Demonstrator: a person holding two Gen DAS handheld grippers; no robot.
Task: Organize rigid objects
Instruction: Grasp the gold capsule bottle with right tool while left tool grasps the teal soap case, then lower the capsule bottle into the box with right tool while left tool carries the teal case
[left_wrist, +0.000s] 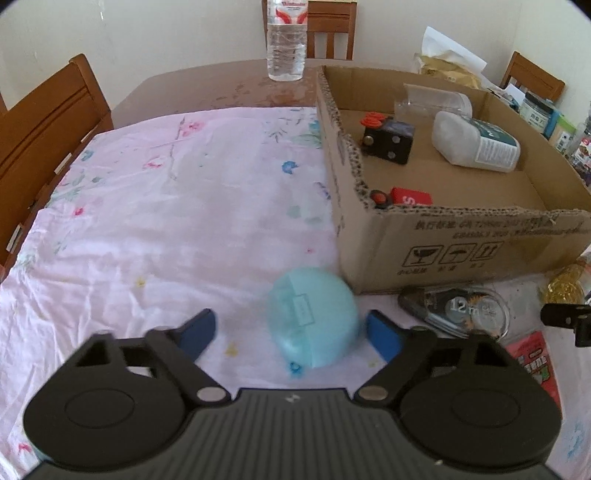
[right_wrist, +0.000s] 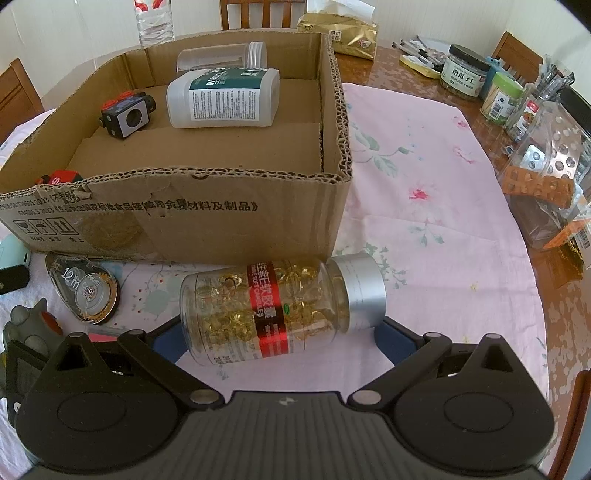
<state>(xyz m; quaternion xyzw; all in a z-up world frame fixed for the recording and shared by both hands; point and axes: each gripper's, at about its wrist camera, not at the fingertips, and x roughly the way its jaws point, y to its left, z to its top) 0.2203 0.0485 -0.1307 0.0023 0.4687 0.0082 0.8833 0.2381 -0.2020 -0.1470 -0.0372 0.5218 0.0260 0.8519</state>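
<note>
I am seeing one brown cardboard box (right_wrist: 207, 206), and I am counting four things lying in it: one clear plastic jar (right_wrist: 221, 55), one white plastic bottle with a green label (right_wrist: 221, 98), one black cube with red knobs (right_wrist: 127, 114) and one red block (left_wrist: 410, 195). Outside it I am counting one clear capsule bottle with a silver cap (right_wrist: 280, 306), one turquoise rounded case (left_wrist: 314, 317), one correction-tape dispenser (right_wrist: 86, 291) and one tall water bottle (left_wrist: 287, 40).

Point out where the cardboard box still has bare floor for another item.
The cardboard box has bare floor along its near wall and right corner, in front of the white bottle. The back is crowded: white bottle, clear jar, black cube. The red item fills the near left corner.
</note>
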